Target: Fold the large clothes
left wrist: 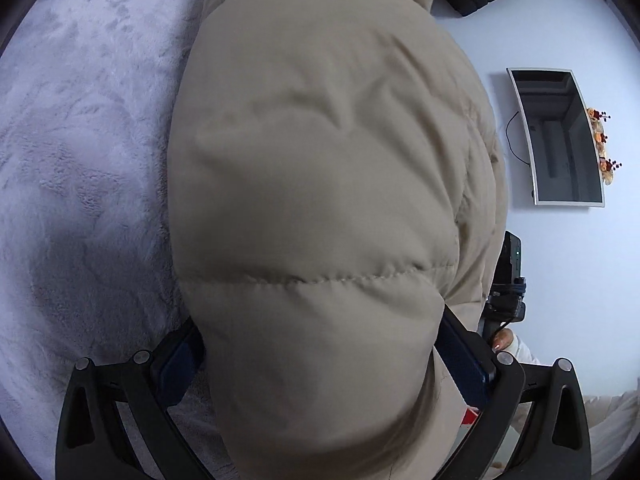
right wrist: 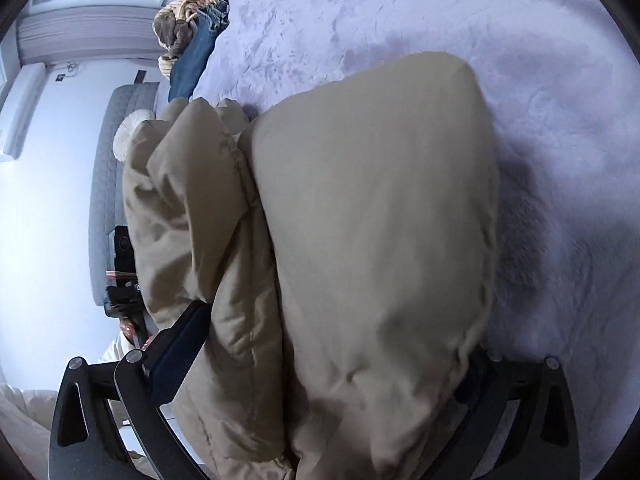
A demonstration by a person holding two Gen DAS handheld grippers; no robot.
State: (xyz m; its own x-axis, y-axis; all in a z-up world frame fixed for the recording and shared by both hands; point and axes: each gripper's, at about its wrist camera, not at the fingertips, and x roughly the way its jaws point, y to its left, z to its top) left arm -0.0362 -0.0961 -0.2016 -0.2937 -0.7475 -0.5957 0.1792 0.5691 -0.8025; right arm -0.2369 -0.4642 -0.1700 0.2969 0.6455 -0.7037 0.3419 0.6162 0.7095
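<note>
Folding is under way on the puffy beige jacket [left wrist: 320,184], which lies bunched on the pale fleecy bed cover [left wrist: 80,160] and fills the middle of both wrist views. The left gripper [left wrist: 320,364] has a thick quilted fold between its jaws, the dark pads set wide and touching the fabric on either side; by the look of it, it grips that fold. The right gripper [right wrist: 320,352] also stands wide around a doubled mass of jacket [right wrist: 360,220], though its right pad is buried under cloth, so I cannot tell whether it presses or has let go.

Judging by the stacked layers, one fold is being laid down. Next probably comes freeing the jaws without dragging the layers, then flattening the padding, which will likely spring back.

Bare cover lies open beyond the jacket. Jeans [right wrist: 196,52] and a knitted thing [right wrist: 180,20] sit at the bed's edge, well apart.
</note>
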